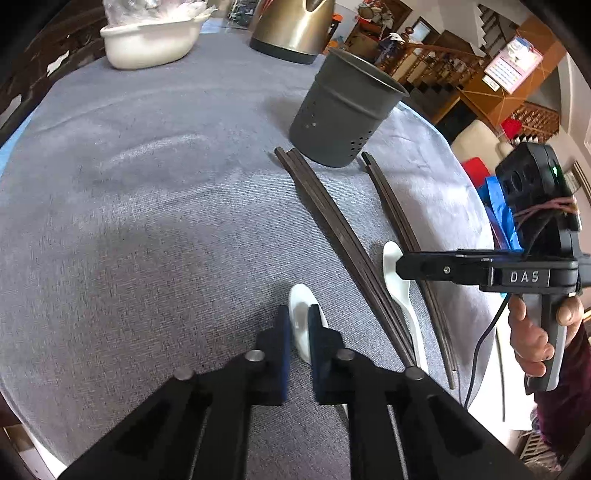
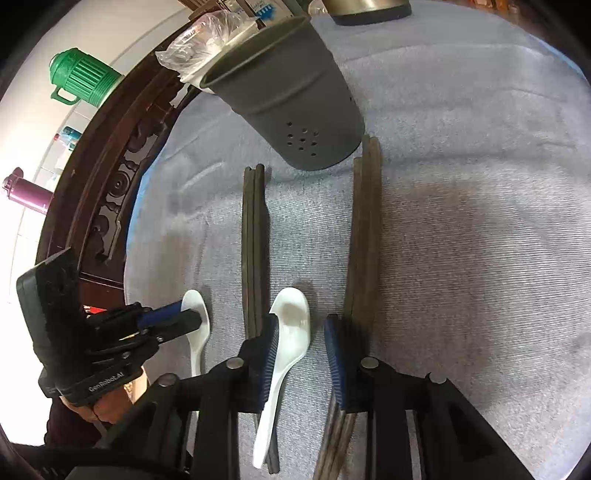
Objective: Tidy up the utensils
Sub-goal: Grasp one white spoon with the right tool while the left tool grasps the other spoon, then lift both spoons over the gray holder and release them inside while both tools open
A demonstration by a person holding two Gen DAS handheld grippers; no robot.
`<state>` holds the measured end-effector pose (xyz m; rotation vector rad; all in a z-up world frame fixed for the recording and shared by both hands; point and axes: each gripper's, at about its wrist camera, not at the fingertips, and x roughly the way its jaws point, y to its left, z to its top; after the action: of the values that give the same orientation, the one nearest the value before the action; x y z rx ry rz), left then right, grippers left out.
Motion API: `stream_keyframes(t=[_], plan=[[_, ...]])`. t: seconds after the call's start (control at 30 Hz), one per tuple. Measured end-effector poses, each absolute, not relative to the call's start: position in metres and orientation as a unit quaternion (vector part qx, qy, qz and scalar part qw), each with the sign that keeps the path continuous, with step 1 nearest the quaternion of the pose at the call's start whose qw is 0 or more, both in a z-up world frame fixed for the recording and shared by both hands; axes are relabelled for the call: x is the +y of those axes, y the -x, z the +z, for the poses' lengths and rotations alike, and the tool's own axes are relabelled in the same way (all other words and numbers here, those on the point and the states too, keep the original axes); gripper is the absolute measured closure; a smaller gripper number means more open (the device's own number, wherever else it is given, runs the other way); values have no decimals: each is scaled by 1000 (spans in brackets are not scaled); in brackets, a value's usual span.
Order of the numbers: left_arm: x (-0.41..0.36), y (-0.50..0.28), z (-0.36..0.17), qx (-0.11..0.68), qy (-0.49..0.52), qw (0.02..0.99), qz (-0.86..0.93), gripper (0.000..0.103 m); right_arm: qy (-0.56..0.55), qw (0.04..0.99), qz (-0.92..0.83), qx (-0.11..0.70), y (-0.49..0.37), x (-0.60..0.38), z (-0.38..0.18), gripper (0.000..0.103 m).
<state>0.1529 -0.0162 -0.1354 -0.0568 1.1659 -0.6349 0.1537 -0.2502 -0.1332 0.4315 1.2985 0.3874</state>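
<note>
Two white ceramic spoons lie on the grey-blue cloth between two bundles of dark chopsticks (image 1: 332, 229) (image 2: 255, 240). My left gripper (image 1: 298, 317) is shut on the left spoon (image 1: 301, 297), its blue pads pressing both sides of the spoon near the bowl; the right wrist view shows the same grip (image 2: 197, 319). My right gripper (image 2: 301, 326) stands open over the other spoon (image 2: 293, 314). Its left pad is against the spoon and its right pad stands apart, beside the second chopstick bundle (image 2: 364, 229). A grey perforated utensil holder (image 1: 343, 110) (image 2: 295, 107) stands upright just beyond the chopsticks.
A white basin (image 1: 147, 40) and a metal kettle (image 1: 291, 29) stand at the far end of the table. The table edge (image 1: 476, 206) runs close on the right in the left wrist view. A dark carved wooden rail (image 2: 110, 184) borders the other side, with a green jug (image 2: 81, 77) beyond.
</note>
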Motion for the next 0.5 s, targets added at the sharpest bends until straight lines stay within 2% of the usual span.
stream_keyframes(t=[0.13, 0.2, 0.23, 0.5], plan=[[-19, -149, -130, 526, 20, 794, -304, 100, -203, 761, 190, 587, -154, -243, -134, 74], [-19, -149, -127, 520, 22, 797, -307, 101, -187, 769, 198, 579, -154, -236, -132, 85], [-18, -149, -124, 515, 24, 799, -309, 101, -168, 777, 193, 575, -153, -232, -131, 99], [-8, -147, -95, 484, 27, 819, -307, 101, -172, 811, 185, 528, -143, -238, -109, 102]])
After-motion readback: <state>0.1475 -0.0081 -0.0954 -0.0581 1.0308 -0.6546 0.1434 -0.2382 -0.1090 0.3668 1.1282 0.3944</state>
